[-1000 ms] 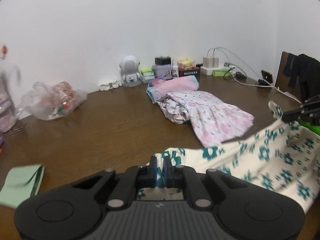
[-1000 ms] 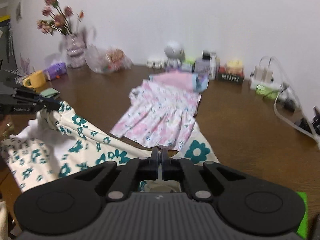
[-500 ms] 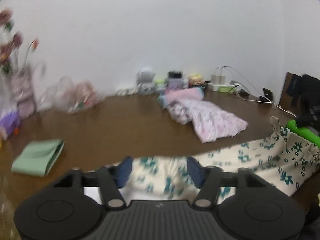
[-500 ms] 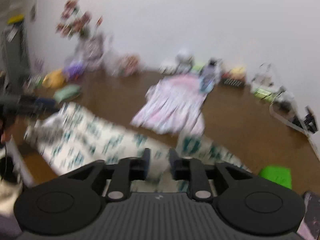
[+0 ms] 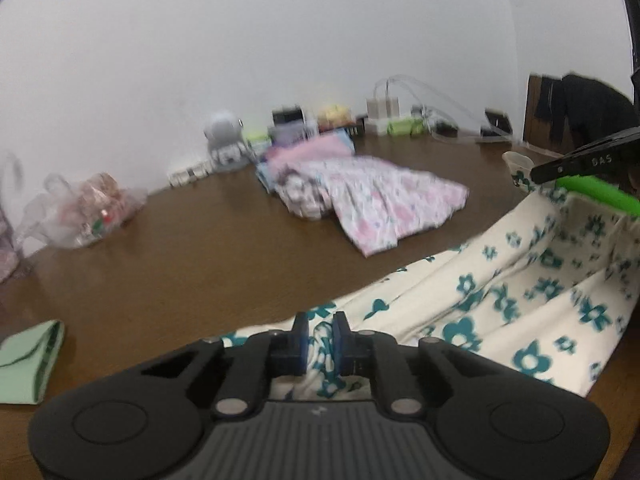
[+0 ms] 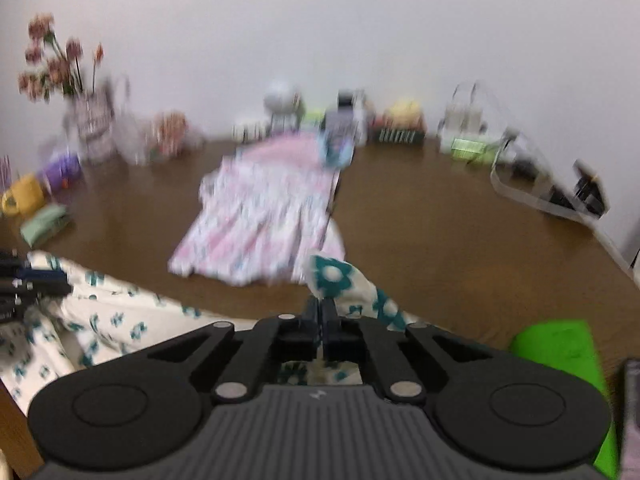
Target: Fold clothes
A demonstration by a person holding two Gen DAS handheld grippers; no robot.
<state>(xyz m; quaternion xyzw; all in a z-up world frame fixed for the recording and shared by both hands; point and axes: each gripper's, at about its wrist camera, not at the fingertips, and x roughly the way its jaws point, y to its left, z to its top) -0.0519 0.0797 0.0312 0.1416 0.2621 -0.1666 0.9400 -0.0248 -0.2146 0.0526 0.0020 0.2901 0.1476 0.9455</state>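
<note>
A cream garment with teal flowers (image 5: 520,280) is stretched between my two grippers over the near edge of the brown table (image 5: 192,256). My left gripper (image 5: 320,330) is shut on one bunched end of it. My right gripper (image 6: 320,310) is shut on the other end, and a flap of the garment (image 6: 336,280) sticks up past its fingers. The right gripper also shows at the right of the left wrist view (image 5: 580,160). The left gripper shows at the left edge of the right wrist view (image 6: 28,284).
A pink floral garment (image 5: 380,200) lies mid-table on a pink folded piece (image 5: 308,152). A folded green cloth (image 5: 28,360), a plastic bag (image 5: 88,208), a flower vase (image 6: 88,120), a yellow mug (image 6: 22,200), small items, chargers and cables (image 6: 540,184) line the wall. A bright green object (image 6: 560,348) lies near right.
Both grippers were shut on the garment a second ago, opened half a second ago, and are shut on it again now. The garment is pulled taut between them.
</note>
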